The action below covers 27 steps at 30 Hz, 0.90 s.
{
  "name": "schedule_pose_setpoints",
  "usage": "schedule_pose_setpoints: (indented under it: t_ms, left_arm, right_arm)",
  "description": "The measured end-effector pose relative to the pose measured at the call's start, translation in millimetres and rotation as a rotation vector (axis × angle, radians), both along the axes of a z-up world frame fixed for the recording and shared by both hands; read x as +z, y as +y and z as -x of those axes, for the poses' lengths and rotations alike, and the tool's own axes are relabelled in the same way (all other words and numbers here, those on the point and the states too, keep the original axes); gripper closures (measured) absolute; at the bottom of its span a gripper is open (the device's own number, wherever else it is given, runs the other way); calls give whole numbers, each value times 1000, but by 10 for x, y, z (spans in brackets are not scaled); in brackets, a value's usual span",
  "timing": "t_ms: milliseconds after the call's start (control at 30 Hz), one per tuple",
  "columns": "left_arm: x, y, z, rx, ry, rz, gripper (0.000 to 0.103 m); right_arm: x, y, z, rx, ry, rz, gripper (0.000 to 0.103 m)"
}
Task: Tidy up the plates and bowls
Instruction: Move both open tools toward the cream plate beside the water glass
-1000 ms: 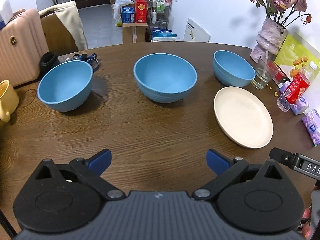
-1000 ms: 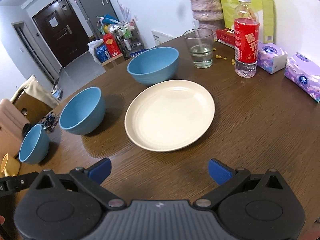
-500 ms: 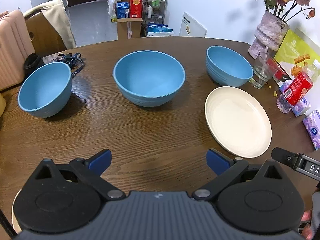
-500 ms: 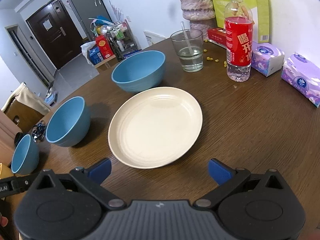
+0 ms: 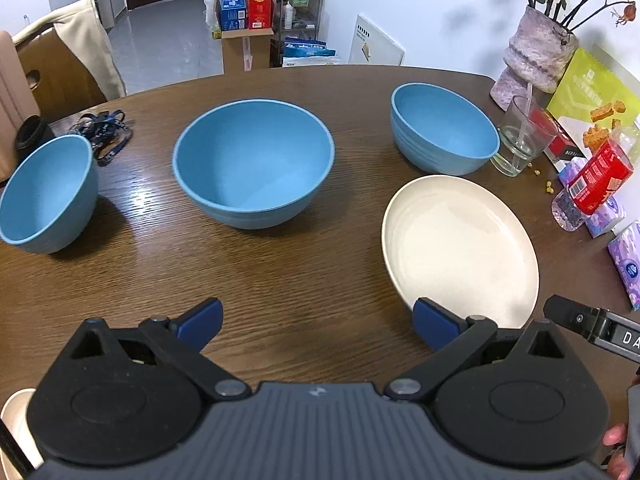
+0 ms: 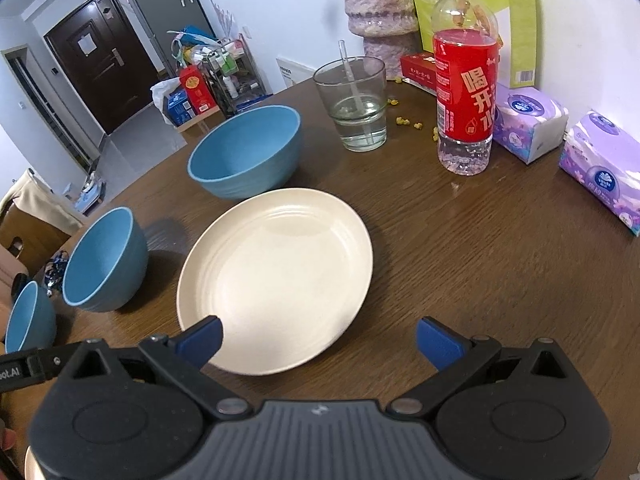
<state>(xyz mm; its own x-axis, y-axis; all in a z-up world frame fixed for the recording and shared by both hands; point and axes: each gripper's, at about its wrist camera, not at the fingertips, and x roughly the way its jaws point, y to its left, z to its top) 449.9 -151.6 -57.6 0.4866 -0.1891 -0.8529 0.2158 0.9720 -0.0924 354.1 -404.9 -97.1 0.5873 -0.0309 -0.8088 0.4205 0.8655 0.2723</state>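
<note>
Three blue bowls stand apart on the brown table: a large bowl in the middle, a left bowl and a far right bowl. A cream plate lies right of the large bowl. My left gripper is open above bare wood in front of the large bowl, nothing between its fingers. In the right wrist view the cream plate lies just ahead of my open right gripper, whose left fingertip overlaps the plate's near rim. The bowls line up to the left.
A glass of water, a red-labelled bottle, tissue packs and a vase crowd the right side of the table. A lanyard lies at the far left. Another cream rim shows under my left gripper.
Both grippers have moved forward and to the right. The bowls and plate now look closer and sit further left in the views. Nothing on the table was touched.
</note>
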Motion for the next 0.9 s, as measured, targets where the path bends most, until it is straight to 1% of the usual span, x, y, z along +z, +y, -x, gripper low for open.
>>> schedule_pose_setpoints:
  t_ms: [267, 533, 833, 900]
  left_arm:
    - [-124, -204, -195, 13, 21, 5, 0]
    - [-249, -354, -398, 33, 47, 15, 0]
    - [-416, -562, -657, 49, 92, -7, 0]
    - [-444, -605, -707, 57, 100, -10, 0]
  right_arm:
    - [-93, -210, -216, 13, 20, 1, 0]
    - [-190, -345, -498, 59, 54, 16, 0]
    - [-330, -497, -727, 100, 92, -1, 0]
    - [-354, -532, -765, 111, 98, -8, 3]
